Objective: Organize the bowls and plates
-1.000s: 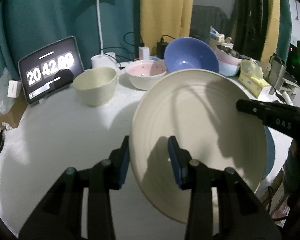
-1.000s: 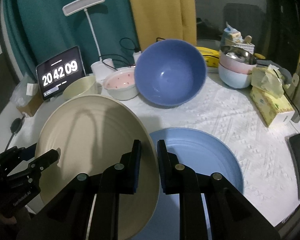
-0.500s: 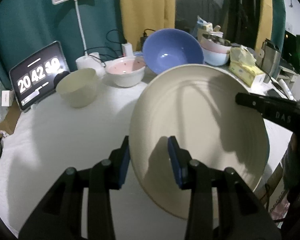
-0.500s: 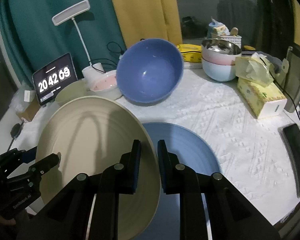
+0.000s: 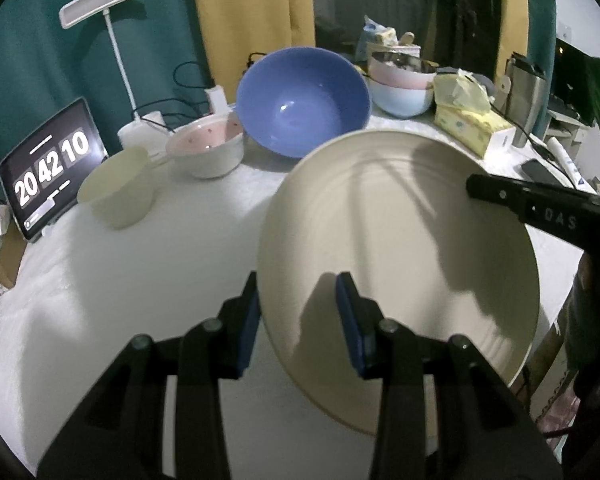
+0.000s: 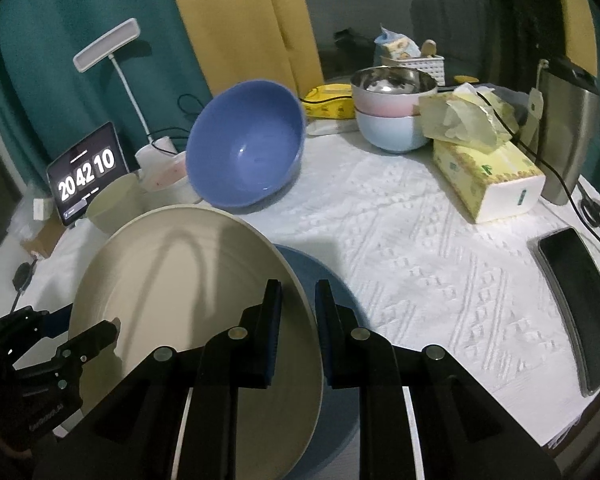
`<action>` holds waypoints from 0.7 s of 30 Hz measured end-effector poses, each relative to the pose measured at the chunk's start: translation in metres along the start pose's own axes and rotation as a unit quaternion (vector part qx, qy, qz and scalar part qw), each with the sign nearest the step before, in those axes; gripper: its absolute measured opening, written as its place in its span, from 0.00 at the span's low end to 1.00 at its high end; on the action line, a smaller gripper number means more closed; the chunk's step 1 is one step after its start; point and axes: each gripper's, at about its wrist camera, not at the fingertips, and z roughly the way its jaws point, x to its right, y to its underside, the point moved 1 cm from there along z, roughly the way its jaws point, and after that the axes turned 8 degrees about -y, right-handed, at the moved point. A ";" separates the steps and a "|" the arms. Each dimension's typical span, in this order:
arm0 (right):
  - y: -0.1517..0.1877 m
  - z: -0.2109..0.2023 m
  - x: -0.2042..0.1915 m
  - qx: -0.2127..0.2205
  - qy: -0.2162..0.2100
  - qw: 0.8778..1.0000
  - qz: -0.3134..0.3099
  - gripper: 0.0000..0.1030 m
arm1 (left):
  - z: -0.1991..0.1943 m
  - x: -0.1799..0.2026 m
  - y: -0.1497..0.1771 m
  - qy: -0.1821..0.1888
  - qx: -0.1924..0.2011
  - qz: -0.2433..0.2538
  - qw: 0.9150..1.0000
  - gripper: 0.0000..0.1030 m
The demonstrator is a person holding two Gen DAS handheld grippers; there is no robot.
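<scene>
Both grippers hold a large cream plate above the table, tilted. My left gripper is shut on its near left rim. My right gripper is shut on its right rim; the plate also shows in the right wrist view. A blue plate lies on the white cloth, partly under the cream plate. A large blue bowl leans tilted at the back. A pink-lined bowl and a cream bowl stand to its left. Stacked bowls topped by a steel one stand at the back right.
A tablet clock and a white desk lamp stand at the back left. A tissue box, a steel container and a black phone are on the right, near the table's edge.
Both grippers have risen and swung to the right with the cream plate. It now covers more of the blue plate. Both grips are unchanged.
</scene>
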 end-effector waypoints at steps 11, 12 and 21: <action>0.001 0.007 0.018 -0.009 0.009 1.000 0.008 0.18 | 0.013 0.017 -0.004 -0.005 -0.011 0.023 1.000 0.37; 0.001 0.007 0.019 -0.010 0.010 1.000 0.008 0.18 | 0.015 0.018 -0.005 -0.005 -0.011 0.024 1.000 0.37; 0.002 0.015 0.024 -0.022 0.017 1.000 0.009 0.18 | 0.026 0.024 -0.005 -0.016 -0.016 0.039 0.999 0.38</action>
